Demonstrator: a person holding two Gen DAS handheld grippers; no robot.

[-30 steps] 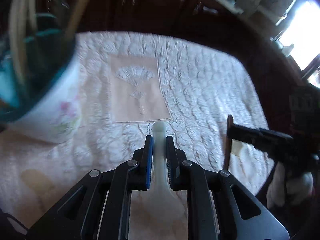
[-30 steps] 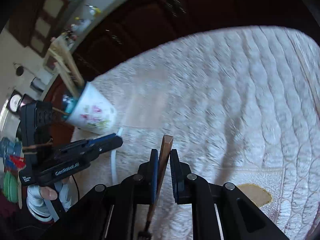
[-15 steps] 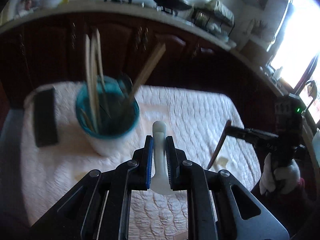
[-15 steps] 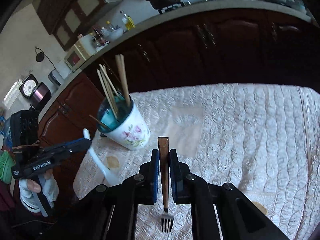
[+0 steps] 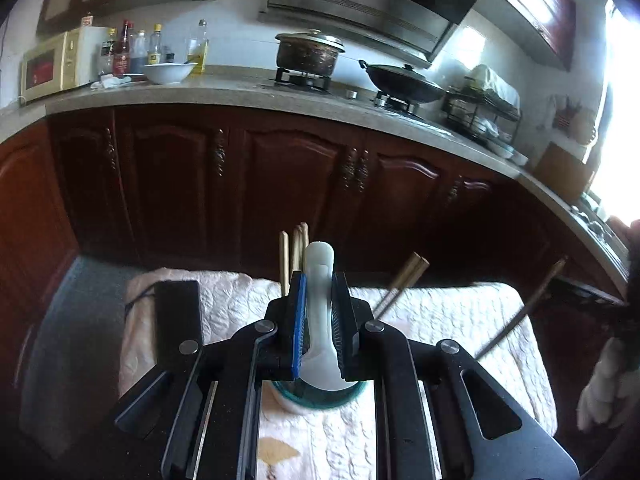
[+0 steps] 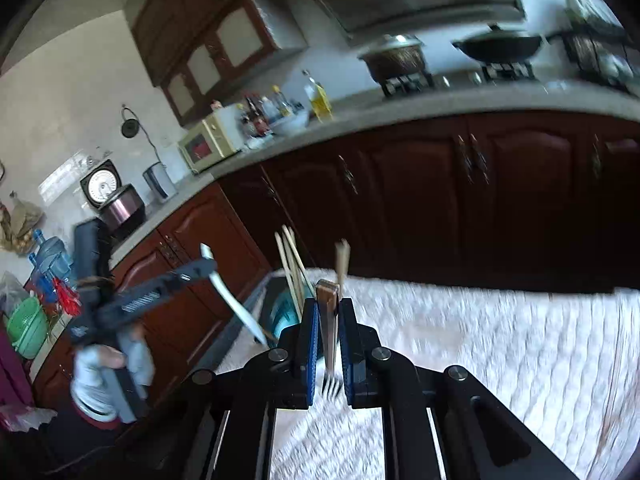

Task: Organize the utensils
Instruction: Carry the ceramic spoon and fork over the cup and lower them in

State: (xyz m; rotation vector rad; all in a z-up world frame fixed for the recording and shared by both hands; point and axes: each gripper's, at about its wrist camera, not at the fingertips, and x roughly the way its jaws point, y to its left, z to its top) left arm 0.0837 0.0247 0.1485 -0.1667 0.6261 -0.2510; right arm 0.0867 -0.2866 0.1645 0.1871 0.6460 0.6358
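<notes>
My left gripper [image 5: 319,280] is shut on a white spoon [image 5: 319,320], held upright with its bowl down over the teal-lined flowered cup [image 5: 320,400]. Wooden chopsticks [image 5: 294,256] stand in the cup. My right gripper [image 6: 328,308] is shut on a wooden-handled fork [image 6: 329,340], tines down, above the table just right of the cup [image 6: 286,312]. In the left wrist view the fork [image 5: 524,312] hangs at the right. In the right wrist view the spoon [image 6: 232,296] shows in the left gripper at the left.
A white quilted cloth [image 5: 440,312] covers the table. A black flat device [image 5: 176,320] lies on its left part. Dark wooden cabinets [image 5: 280,184] and a countertop with pots stand behind the table.
Both grippers have tilted up and moved in toward the cup. The spoon now hangs over the cup's mouth, and the fork has come closer to the cup's right side.
</notes>
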